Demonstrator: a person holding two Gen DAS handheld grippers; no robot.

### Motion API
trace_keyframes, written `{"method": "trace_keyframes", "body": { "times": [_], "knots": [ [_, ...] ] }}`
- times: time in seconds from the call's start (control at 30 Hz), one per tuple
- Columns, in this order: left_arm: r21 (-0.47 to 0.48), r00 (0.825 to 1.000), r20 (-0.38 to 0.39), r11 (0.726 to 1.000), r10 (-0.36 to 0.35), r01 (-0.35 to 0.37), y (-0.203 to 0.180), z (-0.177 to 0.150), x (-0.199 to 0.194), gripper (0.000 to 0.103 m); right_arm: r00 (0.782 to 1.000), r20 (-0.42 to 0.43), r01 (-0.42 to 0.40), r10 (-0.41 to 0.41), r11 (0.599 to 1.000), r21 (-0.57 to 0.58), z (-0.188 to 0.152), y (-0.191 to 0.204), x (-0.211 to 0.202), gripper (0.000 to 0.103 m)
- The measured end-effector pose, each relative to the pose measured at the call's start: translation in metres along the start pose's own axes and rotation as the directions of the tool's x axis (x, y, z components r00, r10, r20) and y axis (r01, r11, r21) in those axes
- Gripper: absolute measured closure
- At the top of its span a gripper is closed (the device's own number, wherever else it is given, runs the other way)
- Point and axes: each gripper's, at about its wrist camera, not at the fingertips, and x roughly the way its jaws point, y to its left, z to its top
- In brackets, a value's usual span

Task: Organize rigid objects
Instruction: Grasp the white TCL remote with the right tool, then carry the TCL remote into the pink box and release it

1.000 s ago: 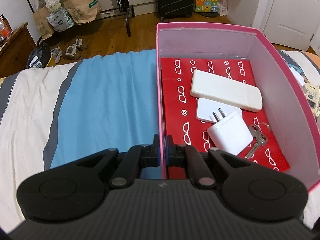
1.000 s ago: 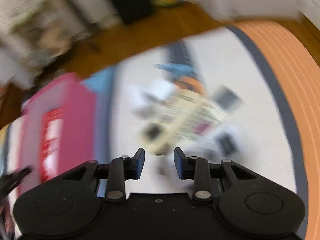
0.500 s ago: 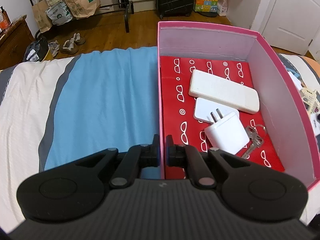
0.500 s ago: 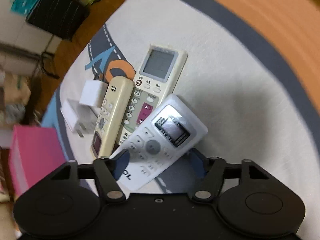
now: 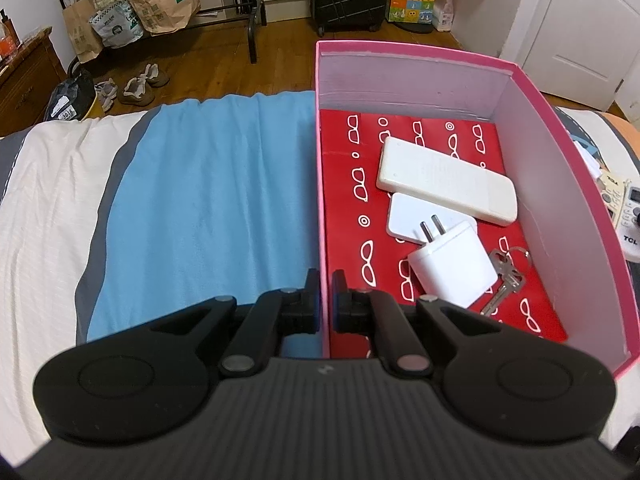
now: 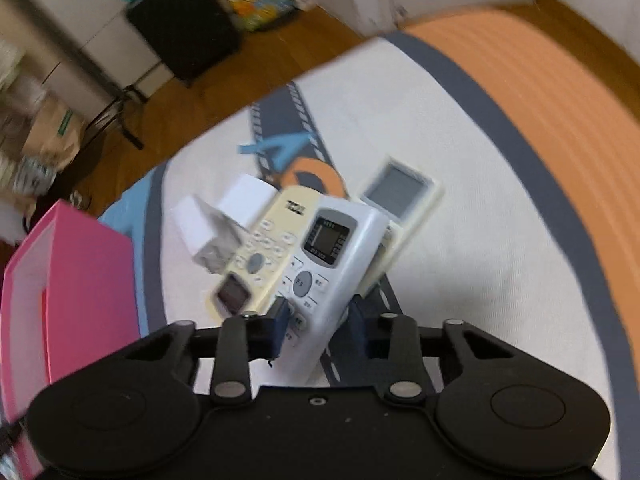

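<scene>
Left gripper [image 5: 326, 307] straddles the pink box [image 5: 568, 184] wall — bare blue bedspread [image 5: 208, 208] to its left. Right of it, red floor open near the wall; power bank [image 5: 446, 180], charger [image 5: 454, 268], keys [image 5: 506, 278] crowd beyond. Right gripper [image 6: 318, 326]: remotes [image 6: 264, 256] stacked ahead, bare bed [image 6: 500, 240] to the right.

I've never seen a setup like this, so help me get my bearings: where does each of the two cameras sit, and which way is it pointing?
Left wrist: sits on the left gripper, looking forward into the pink box, its fingers closed on the box's wall.
Right wrist: sits on the right gripper, looking down at the bed, fingers around a white remote; other remotes and white adapters lie beyond.
Shared: the pink box and bed.
</scene>
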Motion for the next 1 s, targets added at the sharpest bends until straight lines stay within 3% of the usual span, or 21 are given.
{"method": "trace_keyframes", "body": {
  "times": [0.1, 0.4, 0.5, 0.63, 0.77, 0.87, 0.93, 1.0],
  "knots": [
    [-0.001, 1.000, -0.001, 1.000, -0.001, 0.001, 0.000, 0.000, 0.000, 0.099, 0.999, 0.015, -0.034, 0.035, 0.999, -0.036, -0.004, 0.007, -0.013, 0.082],
    [-0.010, 1.000, -0.009, 1.000, -0.010, 0.010, 0.002, 0.000, 0.002, 0.099, 0.994, 0.041, -0.099, 0.106, 0.986, -0.130, -0.019, 0.034, -0.034, 0.083],
    [-0.014, 1.000, -0.010, 1.000, -0.014, 0.014, 0.003, 0.000, 0.002, 0.099, 0.982, 0.069, -0.164, 0.175, 0.975, -0.147, -0.025, 0.042, -0.051, 0.083],
    [-0.013, 1.000, -0.009, 1.000, -0.014, 0.014, 0.004, 0.000, 0.002, 0.099, 0.928, 0.120, -0.330, 0.353, 0.927, -0.177, -0.030, 0.054, -0.081, 0.083],
    [-0.010, 1.000, -0.005, 1.000, -0.015, 0.015, 0.004, 0.000, 0.002, 0.099, 0.843, 0.101, -0.504, 0.529, 0.841, -0.197, -0.039, 0.072, -0.094, 0.083],
    [-0.006, 1.000, 0.000, 1.000, -0.014, 0.014, 0.003, 0.000, 0.002, 0.099, 0.776, 0.019, -0.619, 0.631, 0.766, -0.174, -0.049, 0.090, -0.085, 0.083],
    [-0.003, 1.000, 0.003, 1.000, -0.013, 0.013, 0.003, 0.000, 0.001, 0.099, 0.764, -0.033, -0.640, 0.644, 0.751, -0.163, -0.055, 0.104, -0.073, 0.083],
    [-0.002, 1.000, 0.006, 1.000, -0.014, 0.014, 0.003, -0.002, 0.000, 0.099, 0.785, -0.090, -0.616, 0.613, 0.757, -0.218, -0.062, 0.123, -0.061, 0.081]
  ]
}}
